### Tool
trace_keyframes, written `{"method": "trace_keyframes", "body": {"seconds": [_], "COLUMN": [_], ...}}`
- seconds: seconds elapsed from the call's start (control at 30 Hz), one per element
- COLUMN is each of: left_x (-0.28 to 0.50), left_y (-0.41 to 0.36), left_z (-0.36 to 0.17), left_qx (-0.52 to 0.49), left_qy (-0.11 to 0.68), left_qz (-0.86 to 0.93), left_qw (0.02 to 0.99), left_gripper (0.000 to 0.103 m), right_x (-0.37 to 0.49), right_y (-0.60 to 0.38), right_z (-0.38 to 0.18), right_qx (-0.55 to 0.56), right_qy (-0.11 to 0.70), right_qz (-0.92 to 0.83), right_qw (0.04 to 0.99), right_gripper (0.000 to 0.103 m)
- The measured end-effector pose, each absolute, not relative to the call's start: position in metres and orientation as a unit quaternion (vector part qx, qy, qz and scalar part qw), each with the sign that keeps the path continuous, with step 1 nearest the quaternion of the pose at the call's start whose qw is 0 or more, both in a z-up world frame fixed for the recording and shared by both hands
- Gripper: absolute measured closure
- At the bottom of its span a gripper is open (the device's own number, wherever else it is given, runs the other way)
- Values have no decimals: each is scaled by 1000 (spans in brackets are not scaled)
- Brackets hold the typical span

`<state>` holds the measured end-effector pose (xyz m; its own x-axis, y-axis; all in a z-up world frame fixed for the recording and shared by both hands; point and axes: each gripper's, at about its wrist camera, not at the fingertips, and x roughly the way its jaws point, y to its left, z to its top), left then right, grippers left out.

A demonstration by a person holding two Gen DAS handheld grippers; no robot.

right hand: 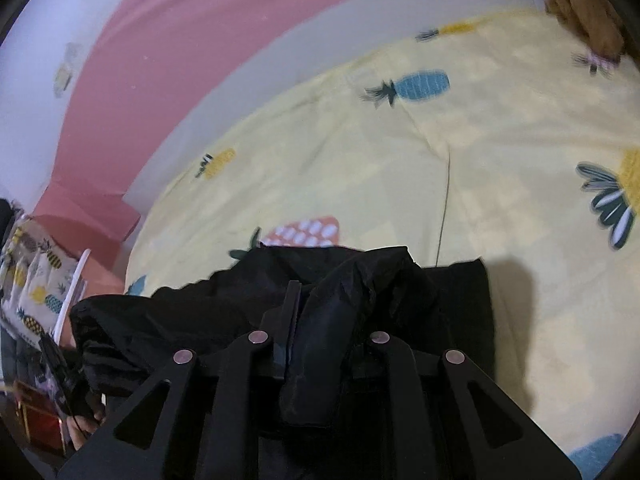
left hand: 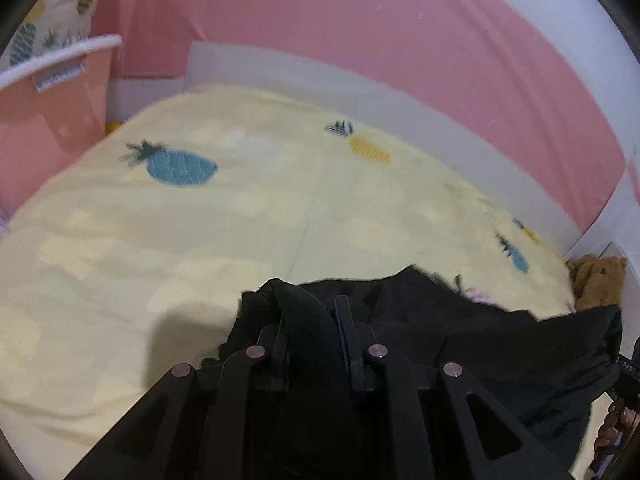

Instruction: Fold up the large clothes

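Left gripper (left hand: 312, 312) pinches a fold of the black garment (left hand: 500, 344) between nearly closed fingers; right gripper (right hand: 320, 300) pinches another fold likewise, above the bed (right hand: 480, 152).

One black garment (left hand: 500, 344), two grippers, the left gripper (left hand: 316, 320) and the right gripper (right hand: 320, 312), one yellow bed sheet (left hand: 240, 220) printed with pineapples, one brown plush toy (left hand: 596, 280), and one pink basket (left hand: 52, 120)
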<state>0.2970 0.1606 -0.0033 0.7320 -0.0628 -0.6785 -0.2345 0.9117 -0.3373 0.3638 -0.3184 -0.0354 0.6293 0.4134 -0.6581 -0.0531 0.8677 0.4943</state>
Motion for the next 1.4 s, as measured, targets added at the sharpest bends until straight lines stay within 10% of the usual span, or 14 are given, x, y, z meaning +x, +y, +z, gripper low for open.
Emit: {"method": "trace_keyframes", "body": {"seconds": [0.23,0.33,0.43,0.57,0.67,1.07,1.2,1.4], "left_x": [302,300,291,278,274,337,342,349], "left_y": [163,164,172,183,191,185,177,176], "left_z": [-18,-4,18,43,50,-6,5,21], "left_qx": [-211,-209,-241,-255,-256,-214,-187,-190], "left_qy": [353,353,326,278,264,415,403,353], "left_qz": [36,25,-6,2,11,-46,-46,6], "left_qw": [911,912,914,926,930,883,895,916], "left_gripper": [82,74,52,18,14,25,57,77], "right_x": [364,358,346,338,339,397,391,407], "right_y": [-325,-326,-333,-341,-341,-337,-320,-310], "right_z": [-39,-19,9,28,24,-31,-20,-15], "right_qx": [241,251,265,249,223,182,151,133], "right_qy": [407,396,362,327,333,432,423,408], "right_qz": [152,172,199,194,186,218,216,127], "right_qw": [868,867,871,891,897,856,867,894], "right_gripper": [81,57,27,26,26,26,85,88]}}
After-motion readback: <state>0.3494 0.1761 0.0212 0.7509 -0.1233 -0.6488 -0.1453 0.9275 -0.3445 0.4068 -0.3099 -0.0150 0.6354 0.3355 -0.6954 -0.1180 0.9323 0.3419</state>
